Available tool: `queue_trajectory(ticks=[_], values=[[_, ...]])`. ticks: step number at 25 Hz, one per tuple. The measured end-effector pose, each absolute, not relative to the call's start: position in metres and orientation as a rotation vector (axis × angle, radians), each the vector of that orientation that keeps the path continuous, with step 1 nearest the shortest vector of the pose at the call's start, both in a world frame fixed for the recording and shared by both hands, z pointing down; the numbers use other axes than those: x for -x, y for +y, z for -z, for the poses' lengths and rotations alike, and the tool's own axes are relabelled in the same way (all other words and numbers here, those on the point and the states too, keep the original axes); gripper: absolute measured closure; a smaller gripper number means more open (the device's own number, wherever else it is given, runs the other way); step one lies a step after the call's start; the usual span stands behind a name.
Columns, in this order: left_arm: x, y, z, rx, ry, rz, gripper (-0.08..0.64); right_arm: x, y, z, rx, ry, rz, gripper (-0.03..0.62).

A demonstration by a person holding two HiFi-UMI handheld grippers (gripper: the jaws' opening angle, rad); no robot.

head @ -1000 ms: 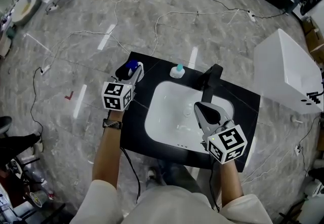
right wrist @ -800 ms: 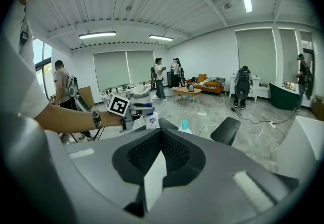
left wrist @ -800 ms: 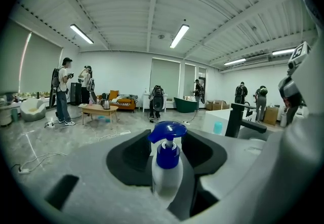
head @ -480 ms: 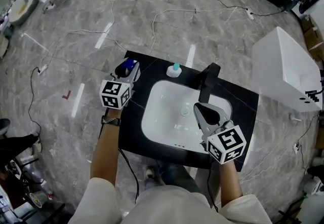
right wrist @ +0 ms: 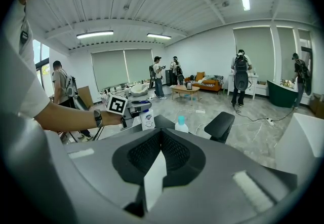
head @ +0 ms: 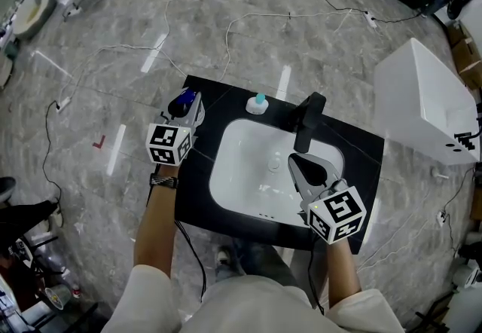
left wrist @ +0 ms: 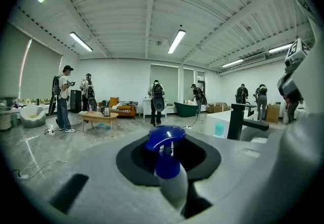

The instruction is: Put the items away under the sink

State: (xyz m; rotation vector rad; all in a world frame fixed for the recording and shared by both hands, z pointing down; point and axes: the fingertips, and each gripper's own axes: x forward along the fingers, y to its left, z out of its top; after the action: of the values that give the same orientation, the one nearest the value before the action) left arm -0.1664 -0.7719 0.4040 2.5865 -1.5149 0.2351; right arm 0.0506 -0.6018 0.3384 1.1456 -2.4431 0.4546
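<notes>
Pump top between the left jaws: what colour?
Pump top is blue; clearest in left gripper view.

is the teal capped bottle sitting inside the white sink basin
No, the teal-capped bottle stands on the black countertop outside the basin, left of the faucet.

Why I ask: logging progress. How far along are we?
Nothing looks stored yet. In hand: the left gripper has just been closing its jaws on the spray bottle between them. Left: stowing it, plus the teal-capped bottle behind the sink. The right gripper is empty.
</notes>
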Motion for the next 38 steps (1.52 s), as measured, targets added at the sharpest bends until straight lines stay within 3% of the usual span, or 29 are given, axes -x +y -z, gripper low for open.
queue_trajectory(ticks=[15,38], values=[[0.155,-0.707,-0.331,-2.671,-1.484,-0.147,0.477,-0.042,-0.566,-0.308,-1.163,-2.488,-0.411,0.586],[0.137,-0.479,-0.217,-2.783,-1.325,-0.018,0.477,-0.018,-0.399,-0.213,-1.280,-2.564,-0.252,0.586]])
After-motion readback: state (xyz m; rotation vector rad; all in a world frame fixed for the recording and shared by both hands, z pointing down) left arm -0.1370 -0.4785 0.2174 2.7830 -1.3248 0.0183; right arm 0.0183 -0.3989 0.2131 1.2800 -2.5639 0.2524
